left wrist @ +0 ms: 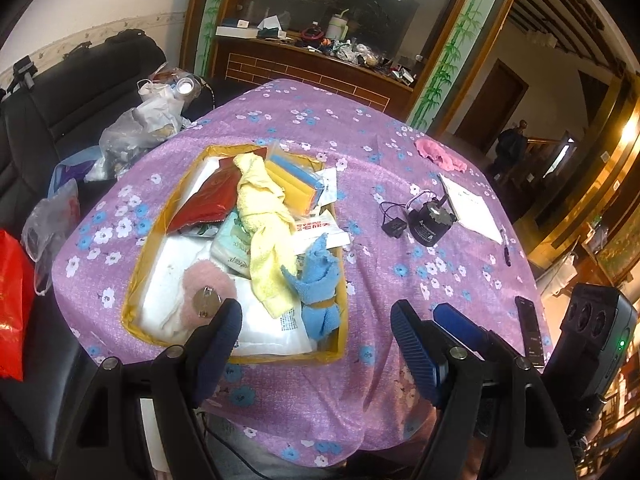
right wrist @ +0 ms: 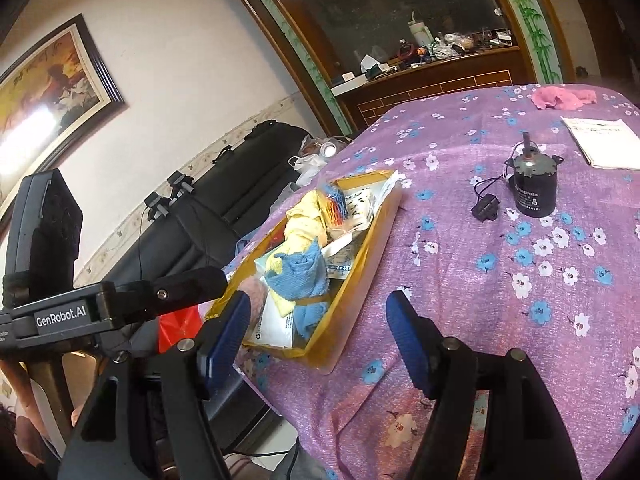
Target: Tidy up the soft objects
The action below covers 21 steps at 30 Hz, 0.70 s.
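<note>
A shallow yellow box (left wrist: 134, 280) on the purple flowered tablecloth holds a yellow towel (left wrist: 264, 224), a blue towel (left wrist: 320, 280), a pink puff (left wrist: 208, 284), sponges (left wrist: 296, 180) and packets. The box also shows in the right wrist view (right wrist: 372, 236), with the blue towel (right wrist: 300, 276). A pink cloth (left wrist: 440, 154) lies alone at the table's far right, also in the right wrist view (right wrist: 564, 98). My left gripper (left wrist: 316, 320) is open and empty over the box's near edge. My right gripper (right wrist: 320, 320) is open and empty beside the box's near corner.
A black motor with a wired plug (left wrist: 430, 224) and a white booklet (left wrist: 472, 208) lie right of the box. A black remote (left wrist: 530, 330) lies near the table's right edge. A black sofa with bags (left wrist: 132, 128) stands to the left. A cluttered wooden counter (left wrist: 320, 52) stands behind.
</note>
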Each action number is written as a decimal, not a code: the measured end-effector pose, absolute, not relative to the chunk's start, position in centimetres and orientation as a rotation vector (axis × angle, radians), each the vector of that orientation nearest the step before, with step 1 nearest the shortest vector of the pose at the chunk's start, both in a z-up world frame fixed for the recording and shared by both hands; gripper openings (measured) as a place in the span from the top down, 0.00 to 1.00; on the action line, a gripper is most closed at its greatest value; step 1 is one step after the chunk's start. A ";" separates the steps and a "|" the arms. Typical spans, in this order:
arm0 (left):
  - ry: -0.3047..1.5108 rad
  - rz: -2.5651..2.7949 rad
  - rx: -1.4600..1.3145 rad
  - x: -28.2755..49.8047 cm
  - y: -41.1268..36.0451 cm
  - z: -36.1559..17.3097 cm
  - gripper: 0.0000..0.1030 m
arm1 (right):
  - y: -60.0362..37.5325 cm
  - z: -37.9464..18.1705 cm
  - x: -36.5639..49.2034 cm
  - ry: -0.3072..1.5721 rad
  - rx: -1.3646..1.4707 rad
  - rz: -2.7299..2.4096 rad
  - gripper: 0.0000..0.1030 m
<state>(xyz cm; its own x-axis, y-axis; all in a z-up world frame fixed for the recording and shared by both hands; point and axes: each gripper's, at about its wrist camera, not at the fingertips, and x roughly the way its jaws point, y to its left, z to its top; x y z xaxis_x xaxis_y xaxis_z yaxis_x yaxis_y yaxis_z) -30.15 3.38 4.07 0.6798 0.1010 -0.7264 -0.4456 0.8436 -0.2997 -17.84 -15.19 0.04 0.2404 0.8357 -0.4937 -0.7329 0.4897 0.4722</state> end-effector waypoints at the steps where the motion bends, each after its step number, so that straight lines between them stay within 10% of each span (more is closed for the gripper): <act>1: 0.769 0.326 -0.486 -30.1 3.4 4.0 0.22 | -15.2 -0.1 -17.7 0.782 0.159 1.081 0.32; 21: 0.756 0.398 -0.455 -27.7 5.1 2.1 0.22 | -13.8 -0.6 -16.4 0.748 0.112 1.082 0.32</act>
<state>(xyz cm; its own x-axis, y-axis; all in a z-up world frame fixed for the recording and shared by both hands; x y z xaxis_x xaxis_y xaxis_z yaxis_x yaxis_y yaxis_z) -27.71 5.06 2.09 0.6623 0.1798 -0.7273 -0.4977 0.8312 -0.2478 -16.40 -13.83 -0.57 0.2532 0.8303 -0.4964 -0.7577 0.4893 0.4318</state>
